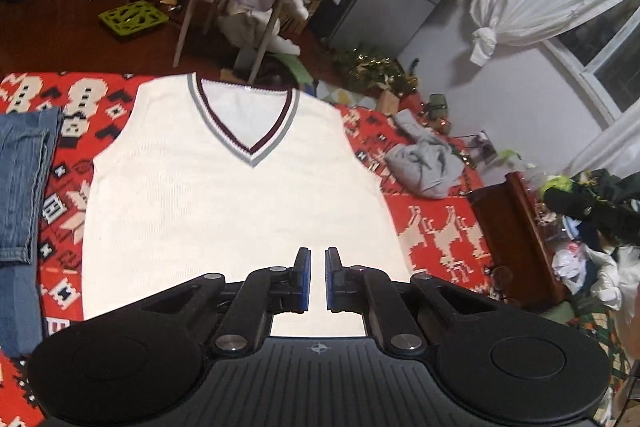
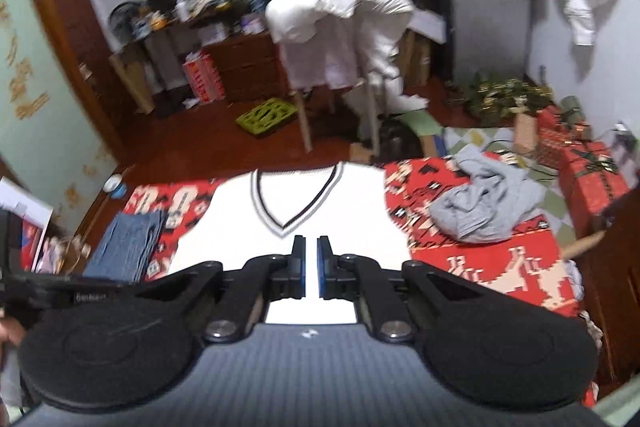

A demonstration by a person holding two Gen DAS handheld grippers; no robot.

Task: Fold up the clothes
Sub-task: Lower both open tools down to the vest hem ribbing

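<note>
The white vest's hem is hidden behind both gripper bodies, and the right wrist view is blurred. The vest lies flat, front up, on the red patterned blanket. Left of the vest lie folded jeans; right of it a crumpled grey garment. The left gripper and right gripper hang above the vest, jaws narrowly parted, gripping nothing.

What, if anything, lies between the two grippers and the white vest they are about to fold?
Nothing visible does. The white vest lies flat and uncovered; the left gripper and right gripper are above it, the jeans and grey garment beside it.
</note>
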